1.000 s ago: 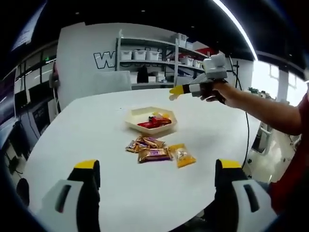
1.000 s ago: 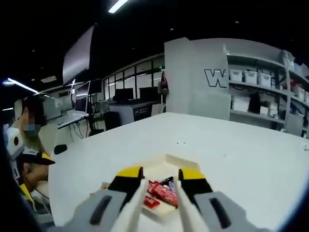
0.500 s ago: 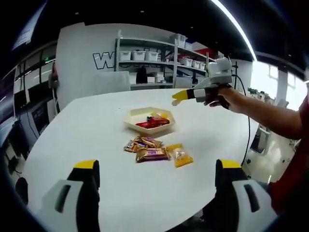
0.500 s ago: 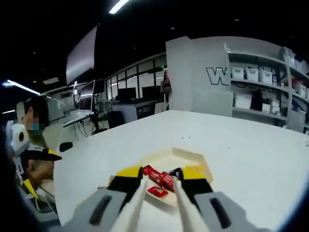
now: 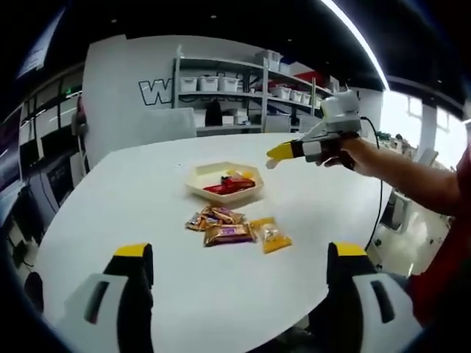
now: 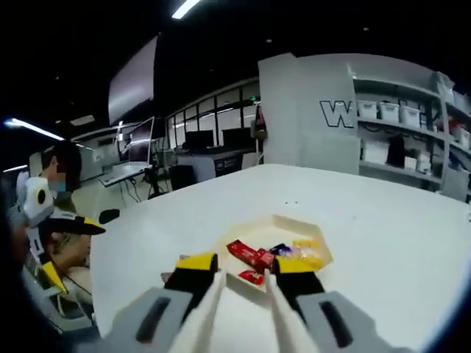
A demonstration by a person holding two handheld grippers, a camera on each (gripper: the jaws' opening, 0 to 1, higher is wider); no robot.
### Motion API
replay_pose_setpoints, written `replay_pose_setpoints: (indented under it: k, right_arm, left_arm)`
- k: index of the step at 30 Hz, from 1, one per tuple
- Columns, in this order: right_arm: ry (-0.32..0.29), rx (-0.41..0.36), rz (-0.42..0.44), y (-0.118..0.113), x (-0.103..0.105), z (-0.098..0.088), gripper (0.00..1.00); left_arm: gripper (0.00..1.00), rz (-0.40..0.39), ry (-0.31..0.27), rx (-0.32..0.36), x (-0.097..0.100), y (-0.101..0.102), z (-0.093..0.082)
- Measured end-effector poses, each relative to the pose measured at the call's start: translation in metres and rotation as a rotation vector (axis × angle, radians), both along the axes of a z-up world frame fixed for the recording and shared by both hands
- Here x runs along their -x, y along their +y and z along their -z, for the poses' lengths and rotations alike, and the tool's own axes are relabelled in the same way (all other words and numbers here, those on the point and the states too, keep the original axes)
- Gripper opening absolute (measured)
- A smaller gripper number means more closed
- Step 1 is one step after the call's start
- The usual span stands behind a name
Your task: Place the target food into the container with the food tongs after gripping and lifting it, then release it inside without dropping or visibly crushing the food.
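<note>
Glossy snack wrappers lie on the smooth matt white table.

1. A large outlined letter "W" stands on the white wall, just left of the shelving rack.
2. Further letters are cut off by the rack; snack wrapper print is unreadable.
</note>
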State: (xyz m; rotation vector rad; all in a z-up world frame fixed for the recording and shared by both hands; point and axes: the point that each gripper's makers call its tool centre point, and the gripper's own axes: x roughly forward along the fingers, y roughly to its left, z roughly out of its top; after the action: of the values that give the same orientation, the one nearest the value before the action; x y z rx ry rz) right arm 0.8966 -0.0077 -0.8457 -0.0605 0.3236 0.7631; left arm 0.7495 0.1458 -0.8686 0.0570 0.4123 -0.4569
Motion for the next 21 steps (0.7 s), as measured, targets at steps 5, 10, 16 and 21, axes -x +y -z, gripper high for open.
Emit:
replay_pose_setpoints:
  k: [5, 10, 16, 21]
  right_arm:
    - [0.015, -0.006, -0.020, 0.003, 0.011, 0.009, 0.24]
    - [0.030, -0.013, -0.061, 0.009, 0.025, 0.018, 0.25]
    - [0.049, -0.021, -0.079, 0.013, 0.033, 0.026, 0.25]
    - [0.064, -0.023, -0.119, 0.024, 0.045, 0.034, 0.25]
  left_arm:
    - [0.96, 0.011, 0.011, 0.000, 0.003, -0.003, 0.005]
    - [0.97, 0.012, 0.010, 0.002, 0.003, -0.004, 0.005]
    - [0.96, 0.020, 0.019, -0.010, 0.004, -0.006, 0.008]
    - [0.96, 0.030, 0.016, -0.011, 0.003, -0.011, 0.007]
